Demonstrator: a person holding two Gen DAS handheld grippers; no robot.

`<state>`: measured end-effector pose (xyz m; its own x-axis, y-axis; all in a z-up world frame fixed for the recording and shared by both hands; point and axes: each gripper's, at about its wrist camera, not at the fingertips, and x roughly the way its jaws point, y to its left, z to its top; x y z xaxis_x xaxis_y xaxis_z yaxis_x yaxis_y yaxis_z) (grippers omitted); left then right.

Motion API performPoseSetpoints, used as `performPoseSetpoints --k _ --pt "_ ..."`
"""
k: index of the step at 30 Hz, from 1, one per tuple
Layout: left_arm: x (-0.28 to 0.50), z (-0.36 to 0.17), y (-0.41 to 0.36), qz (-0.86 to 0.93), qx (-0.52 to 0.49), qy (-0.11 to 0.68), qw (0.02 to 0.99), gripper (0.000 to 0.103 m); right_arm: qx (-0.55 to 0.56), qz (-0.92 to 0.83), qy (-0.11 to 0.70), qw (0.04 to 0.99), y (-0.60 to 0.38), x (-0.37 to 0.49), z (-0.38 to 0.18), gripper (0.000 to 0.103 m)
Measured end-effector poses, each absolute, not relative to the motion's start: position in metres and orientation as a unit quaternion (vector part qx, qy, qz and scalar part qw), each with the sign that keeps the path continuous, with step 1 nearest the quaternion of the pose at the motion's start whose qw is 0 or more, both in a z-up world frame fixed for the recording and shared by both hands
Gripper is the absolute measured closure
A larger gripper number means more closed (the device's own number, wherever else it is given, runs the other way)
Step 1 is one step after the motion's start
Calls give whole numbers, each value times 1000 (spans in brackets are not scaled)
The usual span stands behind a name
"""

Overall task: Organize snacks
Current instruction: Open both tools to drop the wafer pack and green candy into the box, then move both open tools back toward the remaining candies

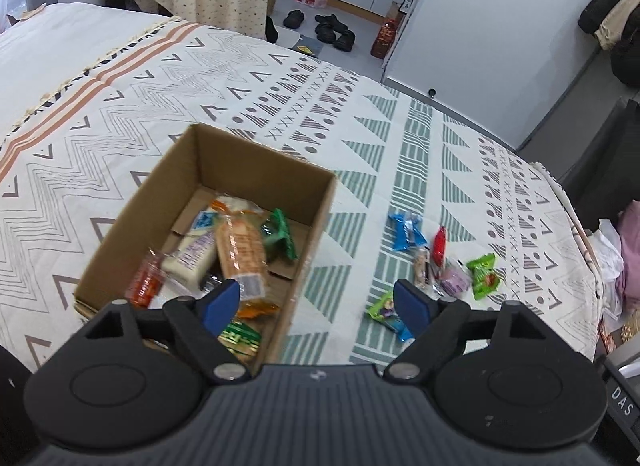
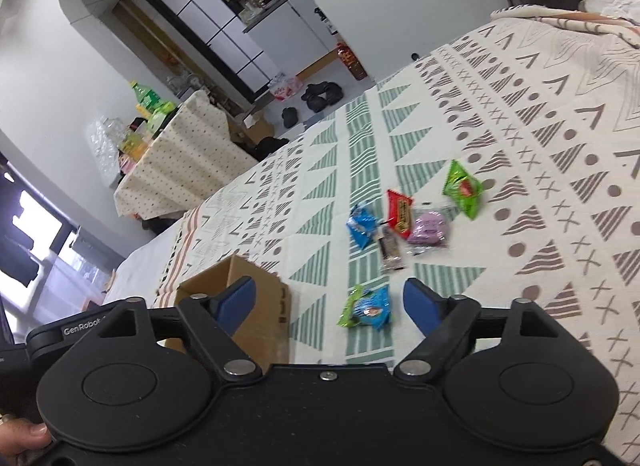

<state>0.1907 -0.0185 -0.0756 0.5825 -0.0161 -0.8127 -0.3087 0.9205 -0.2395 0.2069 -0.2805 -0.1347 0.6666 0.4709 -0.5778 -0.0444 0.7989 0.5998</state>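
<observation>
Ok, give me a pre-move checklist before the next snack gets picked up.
1. Left gripper open and empty: ok, nothing between the blue pads.
2. Right gripper open and empty: ok.
3. Box upright with its top open: ok, several snacks already lie inside.
4. Snacks left on the bedspread: not ok, six remain, including the blue-green packet, blue packet, red packet and green packet.
5. Nearest target free to grasp: ok, the blue-green packet lies apart from the others.
6. Room left in the box: cannot tell, the near part is hidden by the gripper.
</observation>
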Motion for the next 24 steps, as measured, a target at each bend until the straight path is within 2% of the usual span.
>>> performPoseSetpoints --k 5,7,11,13,24 --pt "192 -77 -35 78 -177 448 873 16 266 148 388 870 -291 212 -139 17" --pt "194 -80 -42 75 -175 449 873 15 267 139 386 872 -298 215 -142 10" --pt "199 -87 -52 72 -183 456 868 15 275 130 387 870 -306 220 -147 6" --pt "202 -91 -57 73 -182 460 866 15 268 127 387 873 -307 223 -150 0" --pt "217 -116 -74 92 -191 472 856 15 251 129 383 880 -319 243 -160 0"
